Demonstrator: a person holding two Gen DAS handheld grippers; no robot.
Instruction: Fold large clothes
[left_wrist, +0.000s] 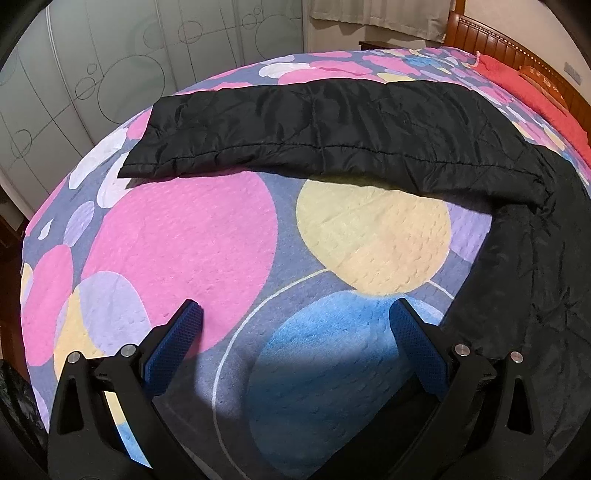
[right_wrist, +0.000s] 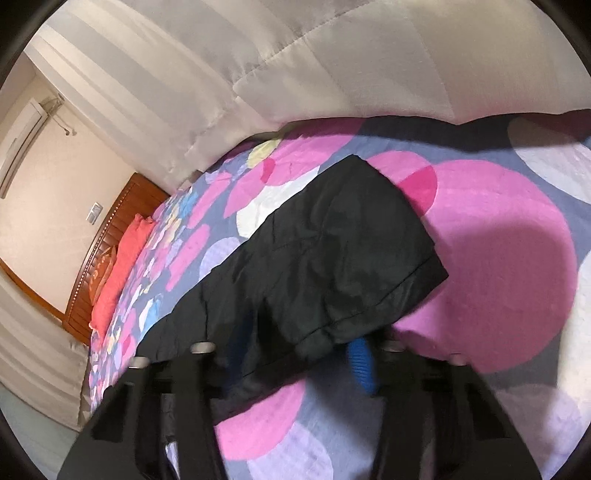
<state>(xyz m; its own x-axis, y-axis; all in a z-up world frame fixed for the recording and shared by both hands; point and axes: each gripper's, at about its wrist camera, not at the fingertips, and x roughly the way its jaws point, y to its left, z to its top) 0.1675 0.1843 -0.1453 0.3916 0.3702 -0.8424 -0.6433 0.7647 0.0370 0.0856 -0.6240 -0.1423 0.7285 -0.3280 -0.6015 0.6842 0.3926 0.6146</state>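
A black quilted jacket lies on a bed with a circle-patterned bedspread (left_wrist: 184, 240). One sleeve (left_wrist: 332, 122) stretches flat across the far side of the left wrist view, and the jacket's body (left_wrist: 535, 277) runs down the right edge. My left gripper (left_wrist: 295, 306) hovers open over bare bedspread, nothing between its blue pads (left_wrist: 177, 343), with the jacket's edge just to its right. In the blurred right wrist view, my right gripper (right_wrist: 299, 350) is shut on the near edge of the sleeve (right_wrist: 332, 251) close to the cuff. One blue pad (right_wrist: 360, 365) shows beside the bunched fabric.
A frosted wardrobe (left_wrist: 92, 74) stands beyond the bed's left side. A wooden headboard (left_wrist: 498, 40) and a red pillow (left_wrist: 535, 96) are at the far right. Pale curtains (right_wrist: 258, 55) hang beyond the bed's far edge in the right wrist view.
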